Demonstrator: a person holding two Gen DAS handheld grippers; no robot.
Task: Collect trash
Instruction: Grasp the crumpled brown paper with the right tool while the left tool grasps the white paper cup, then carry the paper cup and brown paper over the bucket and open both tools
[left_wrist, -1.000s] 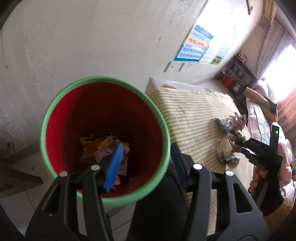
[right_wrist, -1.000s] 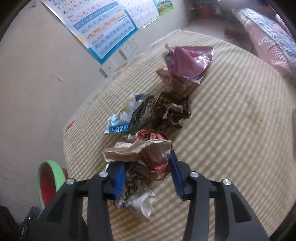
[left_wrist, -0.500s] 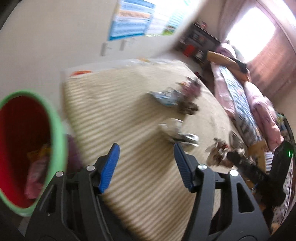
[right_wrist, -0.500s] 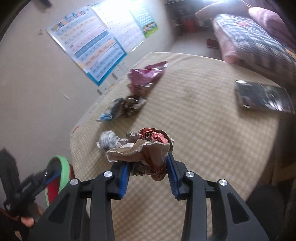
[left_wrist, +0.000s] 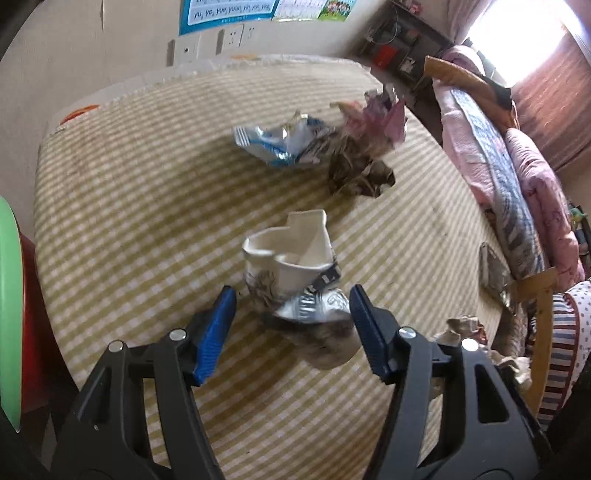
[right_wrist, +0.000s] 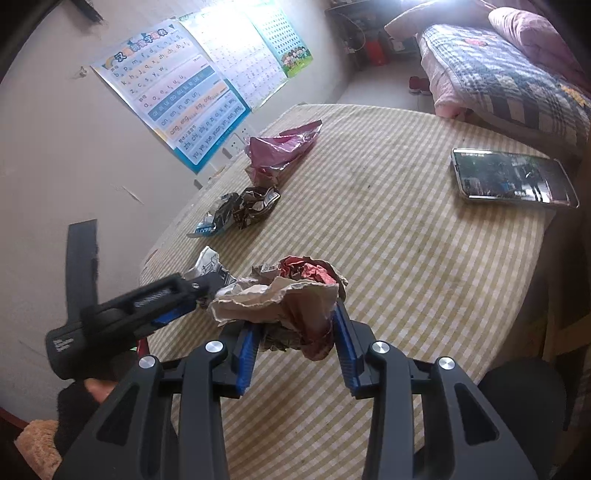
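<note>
Checked table (right_wrist: 424, 266), crumpled wrappers (right_wrist: 243, 206), phone (right_wrist: 513, 177)

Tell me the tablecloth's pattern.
The tablecloth has yellow-green and white checks, clearest in the right wrist view.

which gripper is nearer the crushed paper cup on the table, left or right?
Left. The left gripper hangs over the crushed paper cup, open fingers either side, not touching. The right gripper is farther off, shut on a crumpled brown wrapper.
</note>
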